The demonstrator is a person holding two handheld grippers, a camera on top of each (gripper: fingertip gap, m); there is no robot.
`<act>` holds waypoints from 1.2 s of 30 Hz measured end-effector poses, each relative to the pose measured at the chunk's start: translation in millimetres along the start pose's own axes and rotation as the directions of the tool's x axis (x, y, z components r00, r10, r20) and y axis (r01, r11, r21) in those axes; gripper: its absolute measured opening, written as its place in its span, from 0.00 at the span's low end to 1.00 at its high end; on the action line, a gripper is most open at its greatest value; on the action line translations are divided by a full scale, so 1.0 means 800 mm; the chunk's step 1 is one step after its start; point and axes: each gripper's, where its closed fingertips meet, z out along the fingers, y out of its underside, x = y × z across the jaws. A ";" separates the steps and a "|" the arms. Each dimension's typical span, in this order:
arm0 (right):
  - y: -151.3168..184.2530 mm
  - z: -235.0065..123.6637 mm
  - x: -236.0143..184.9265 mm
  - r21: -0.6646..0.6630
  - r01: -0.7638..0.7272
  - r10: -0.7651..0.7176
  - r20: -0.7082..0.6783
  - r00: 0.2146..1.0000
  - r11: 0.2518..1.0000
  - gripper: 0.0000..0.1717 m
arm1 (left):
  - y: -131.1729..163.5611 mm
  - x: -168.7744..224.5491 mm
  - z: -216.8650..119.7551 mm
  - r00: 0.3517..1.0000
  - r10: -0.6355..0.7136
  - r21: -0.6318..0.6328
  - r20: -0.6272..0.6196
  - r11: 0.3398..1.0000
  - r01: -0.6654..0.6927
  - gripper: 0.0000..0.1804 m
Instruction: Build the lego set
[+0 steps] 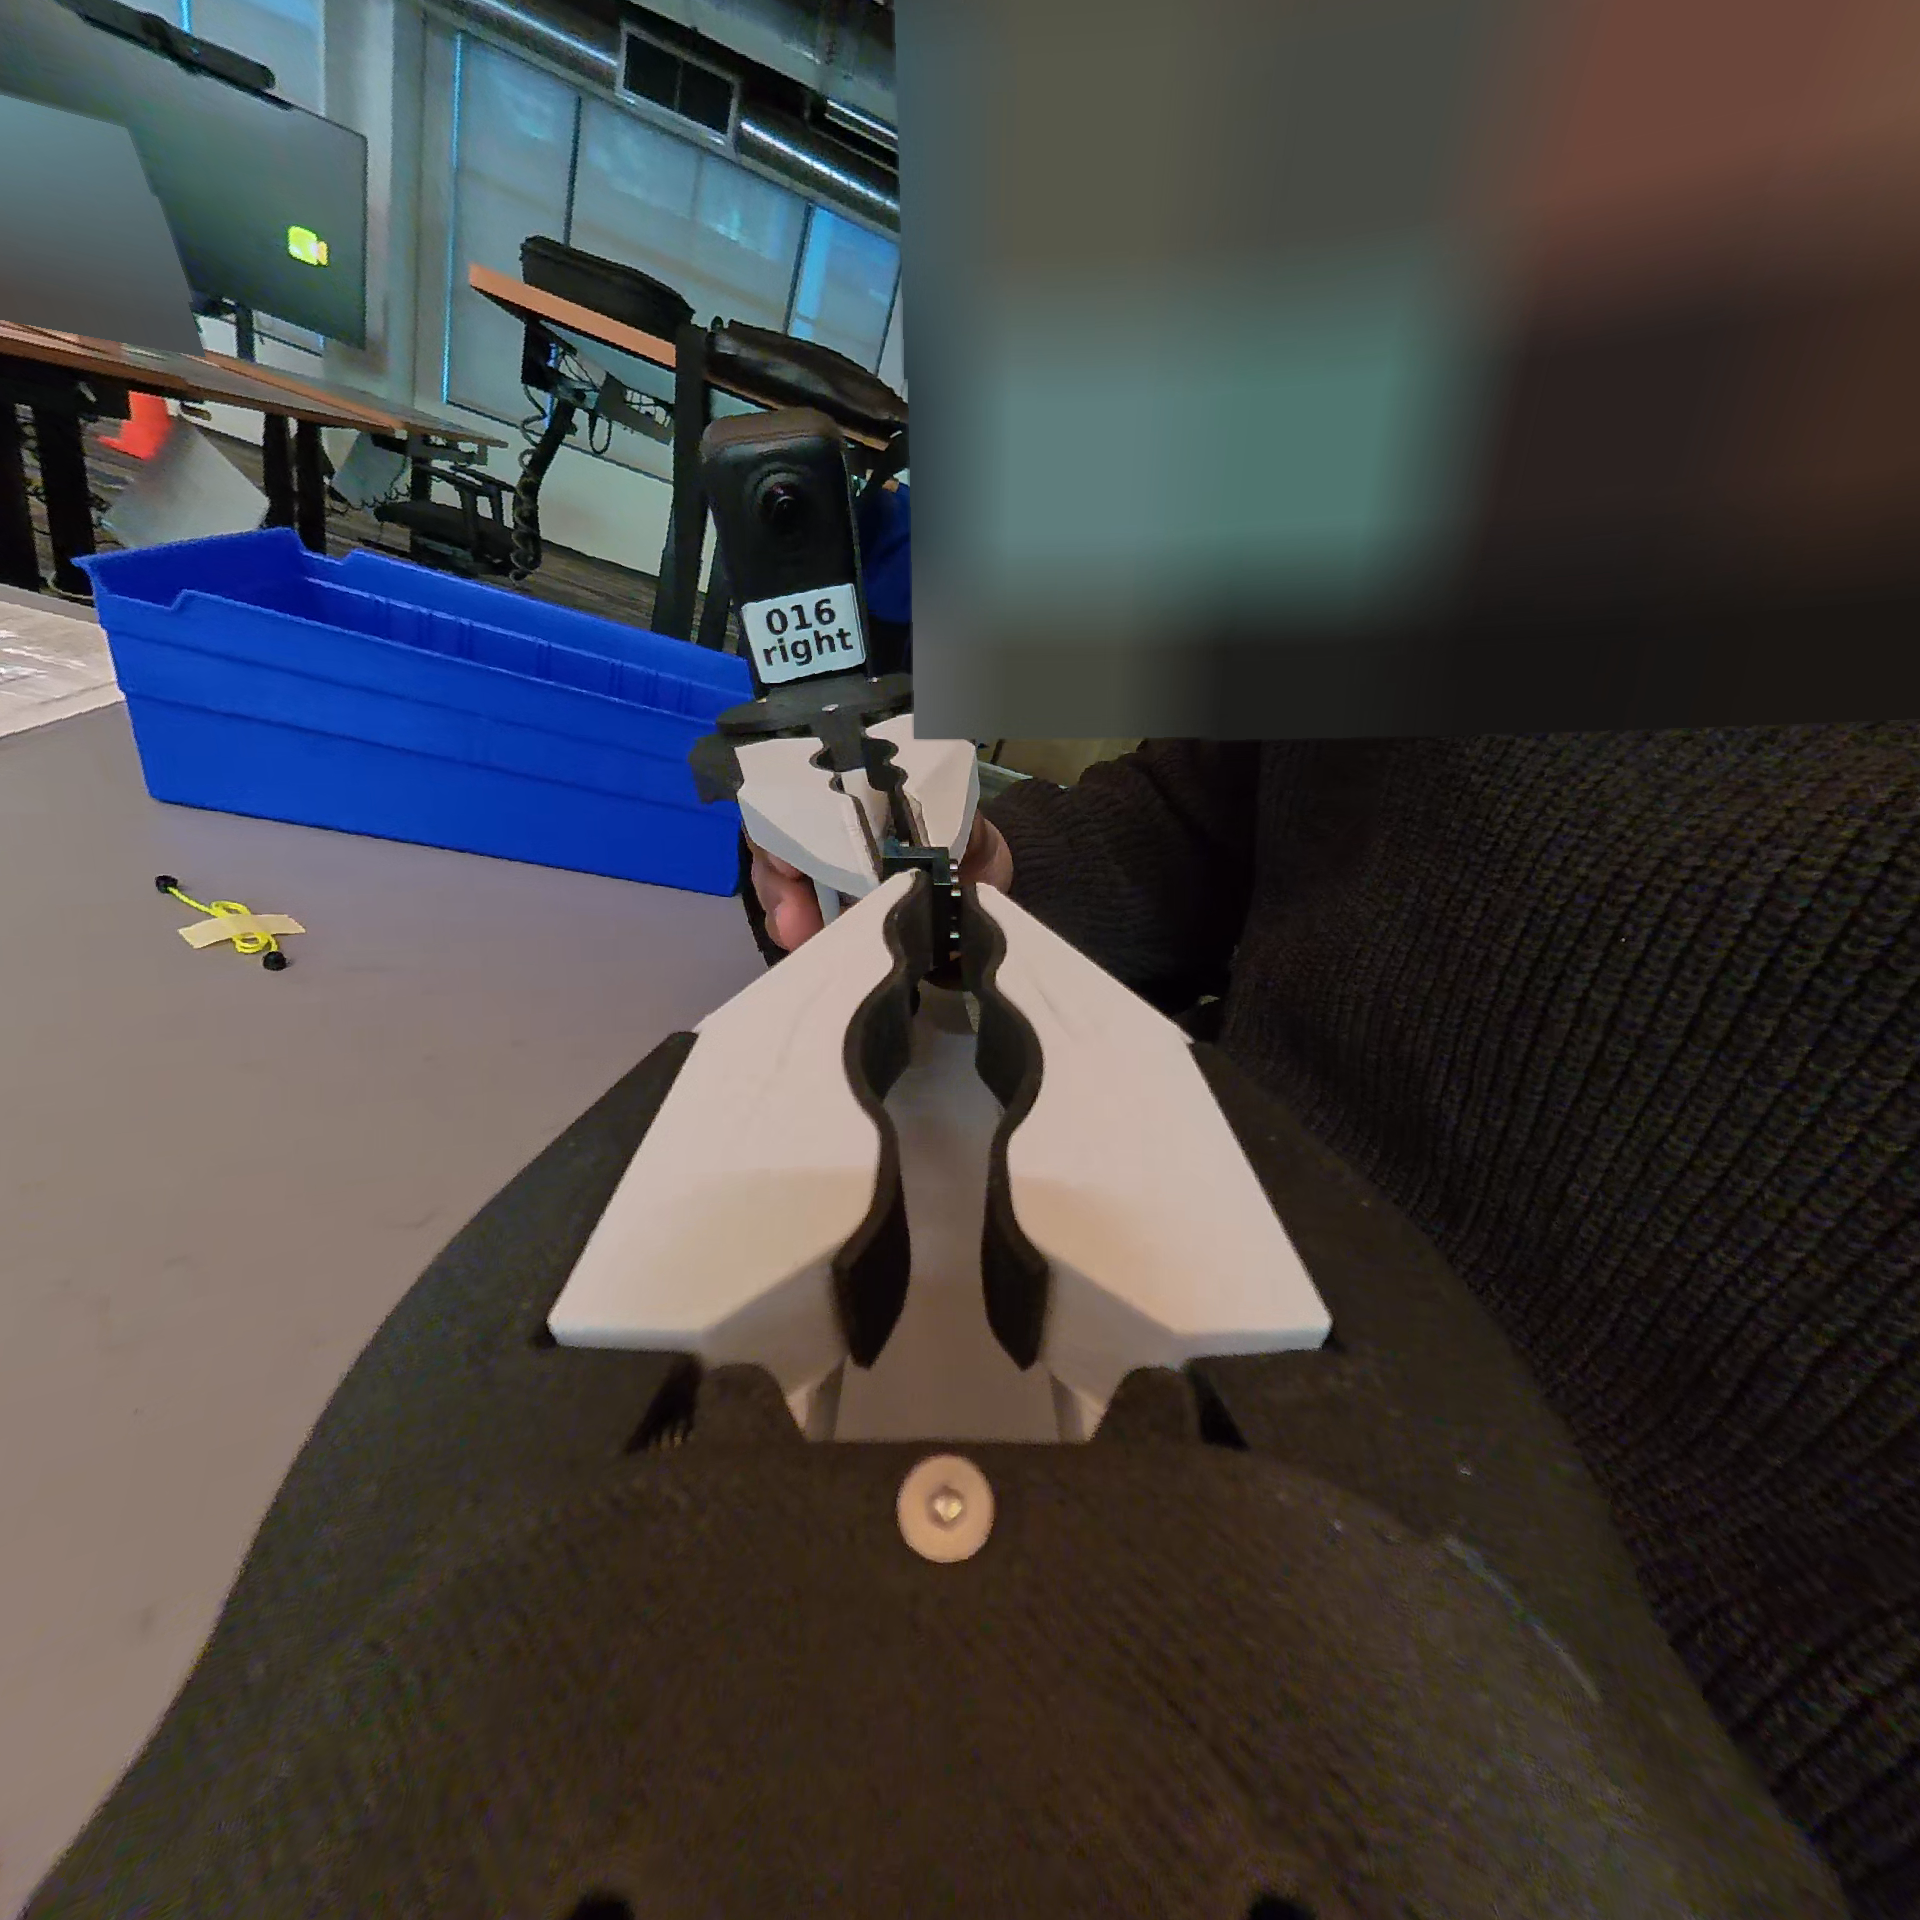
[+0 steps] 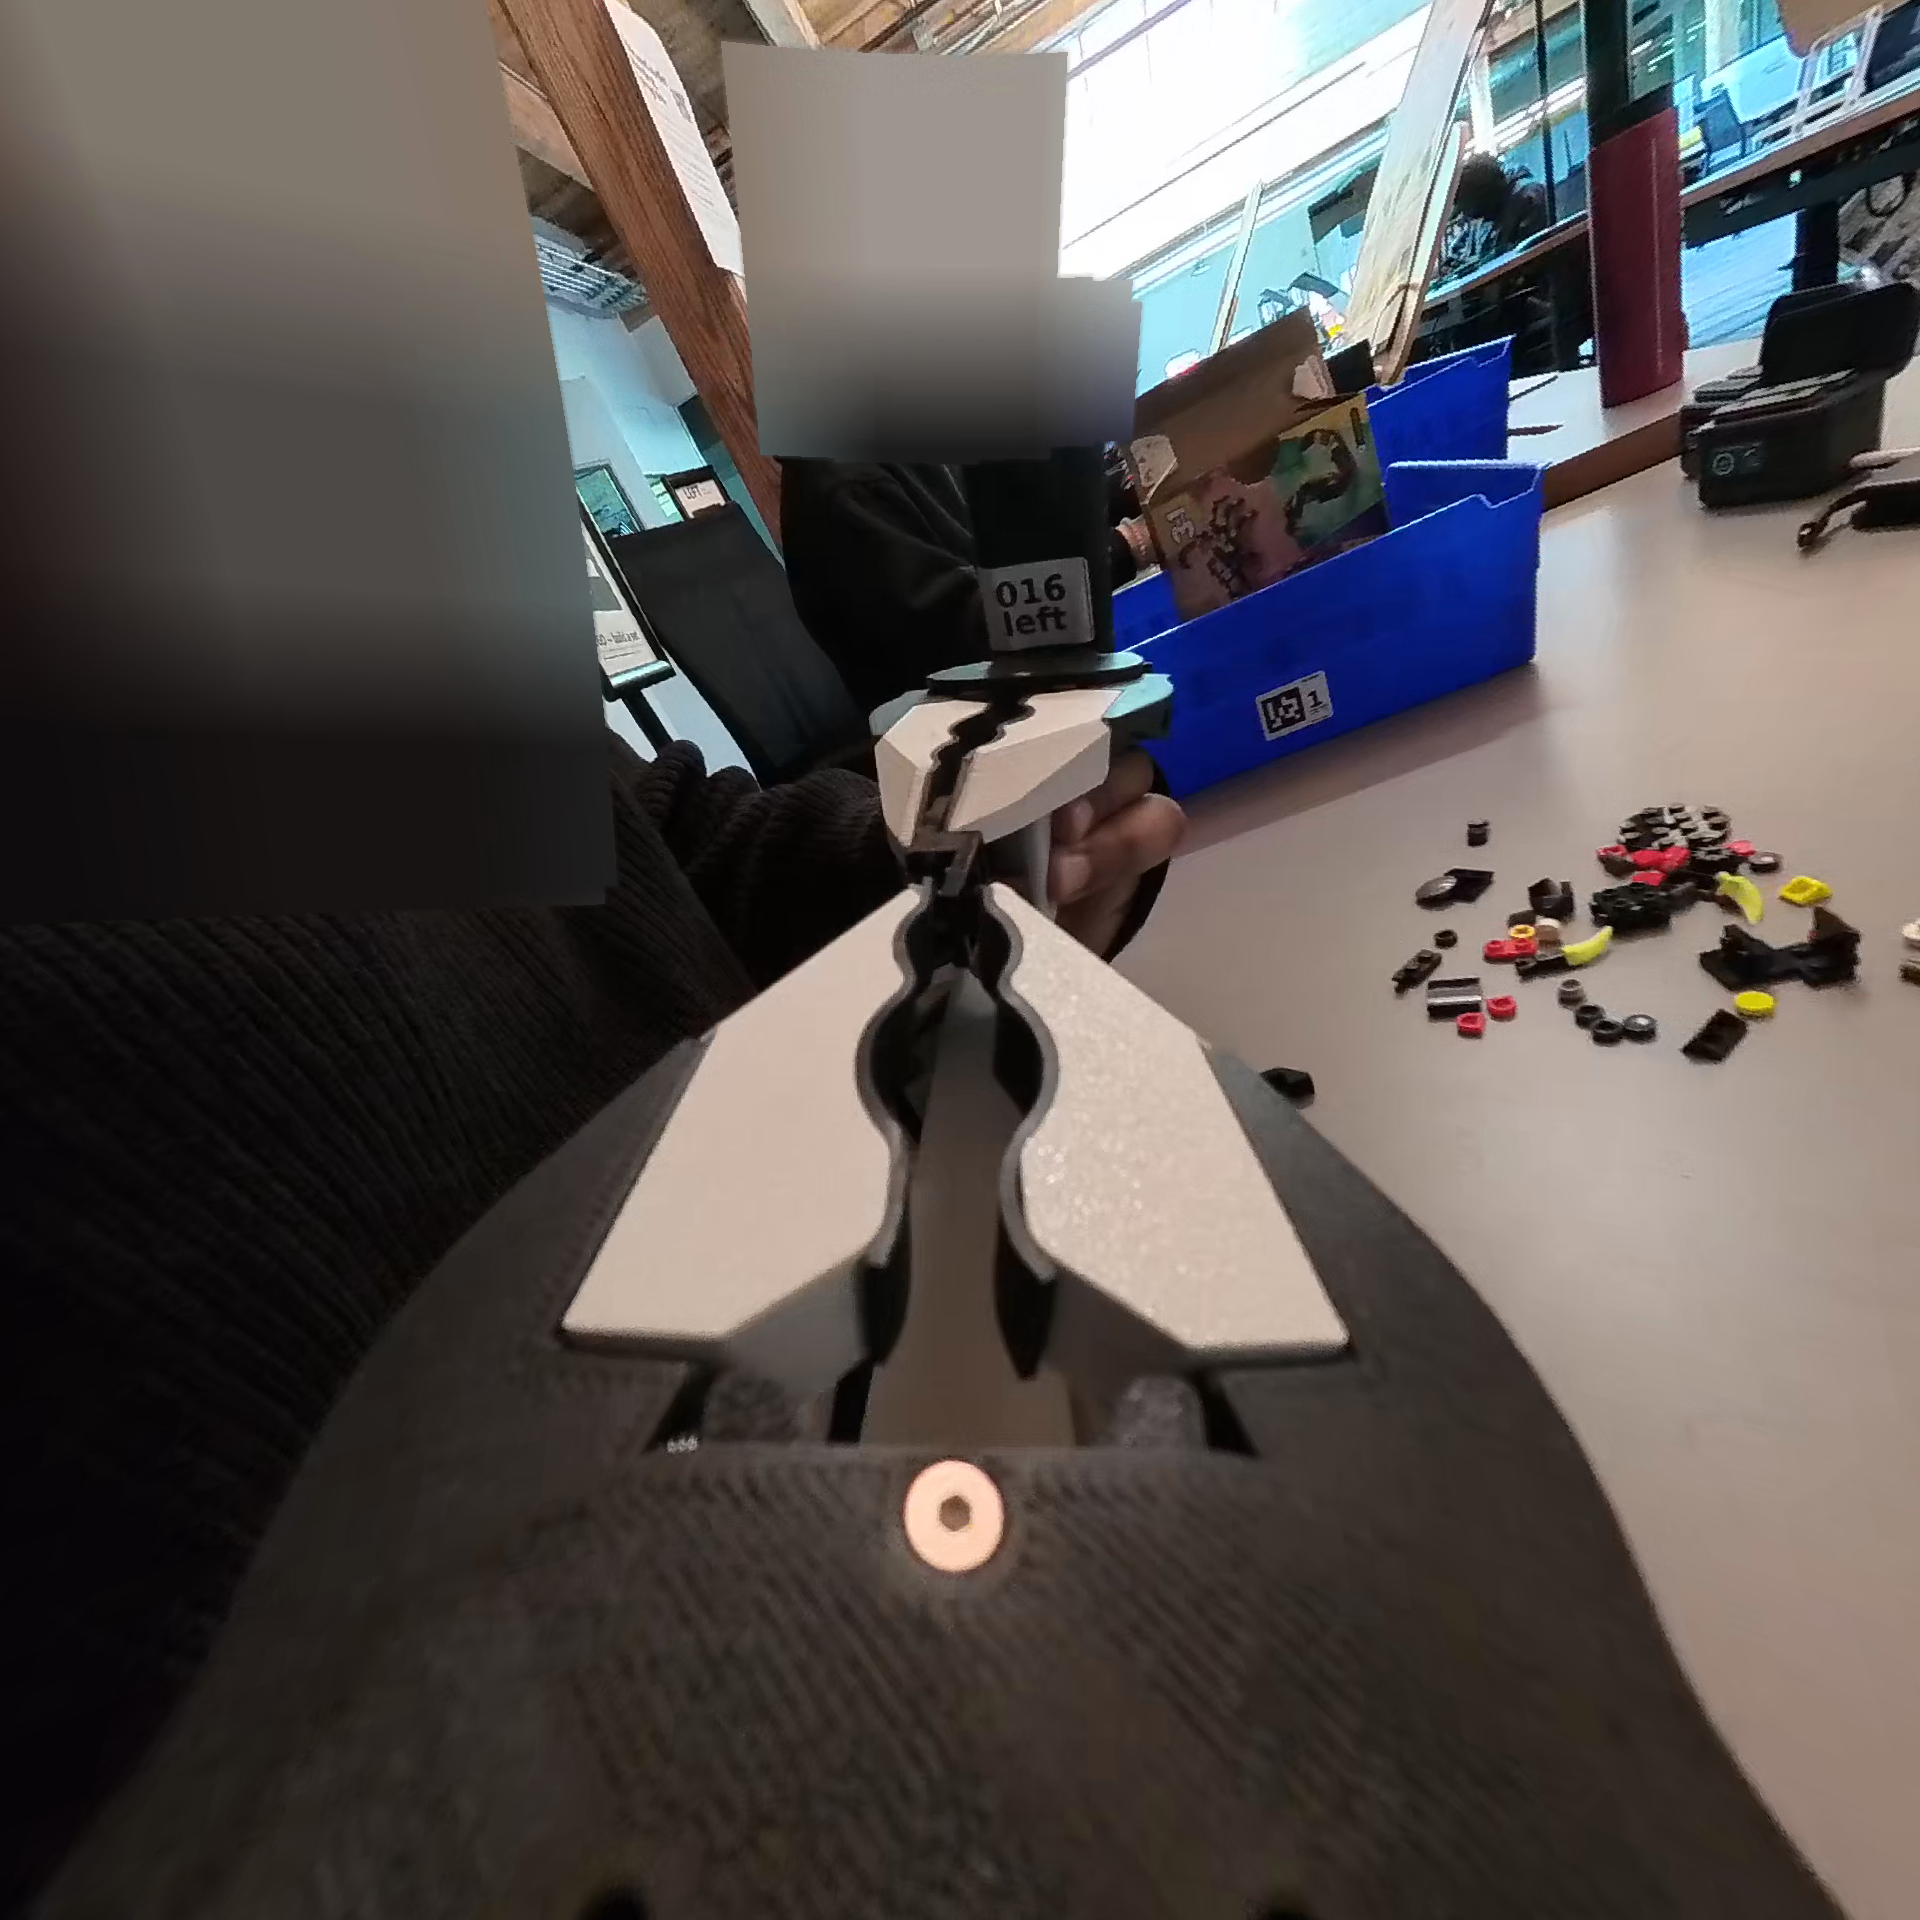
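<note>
Small black studded toy-brick piece (image 1: 948, 927) sits right at the fingertips of the left gripper (image 1: 940, 906), nipped between the black wavy pads, which are all but closed on its thin sides; its studs face the right-hand pad.

Facing it tip to tip, the right gripper (image 2: 945, 914) has its fingers drawn almost together on the black piece from the opposite end, so both tools share the one spot; whether this is a single part or two pressed together, I cannot tell.

Both tools are held up off the grey table (image 1: 312, 1195), close in front of a person's dark knitted sleeve (image 1: 1558, 1143); I judge that keeps the tiny part in both cameras' sight, with bare fingers (image 1: 784, 914) wrapped round the right gripper's handle.

Ahead and left of the left gripper stands an empty blue plastic bin (image 1: 416, 727), and nearer lies a taped yellow cord (image 1: 241, 927).

Off to the right of the right gripper is a scatter of black, red and yellow brick parts (image 2: 1662, 935), well apart.
</note>
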 end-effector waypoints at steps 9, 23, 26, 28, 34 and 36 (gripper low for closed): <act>0.003 -0.001 0.005 -0.034 0.059 -0.060 -0.049 0.997 0.998 0.02 | 0.005 0.001 0.002 1.000 0.023 -0.025 0.012 0.999 -0.022 0.01; 0.007 -0.003 0.017 -0.019 -0.056 0.055 -0.047 0.997 0.998 0.02 | 0.009 -0.010 0.000 0.999 0.001 -0.031 0.046 1.000 0.000 0.01; 0.004 -0.006 0.021 -0.002 -0.063 0.063 -0.064 0.996 0.998 0.02 | 0.006 -0.019 -0.004 0.996 0.005 -0.019 0.091 1.000 -0.003 0.04; 0.004 -0.009 0.030 0.009 -0.096 0.096 -0.086 0.992 0.995 0.02 | 0.007 -0.035 -0.008 0.982 0.041 -0.034 0.183 0.999 -0.036 0.14; 0.038 -0.008 0.056 -0.048 -0.355 0.346 -0.126 0.930 0.934 0.02 | 0.033 -0.049 -0.010 0.892 0.354 -0.269 0.282 0.921 -0.281 0.10; 0.053 -0.003 0.053 -0.090 -0.463 0.455 -0.095 0.885 0.882 0.02 | 0.049 -0.046 -0.006 0.869 0.427 -0.350 0.250 0.877 -0.330 0.09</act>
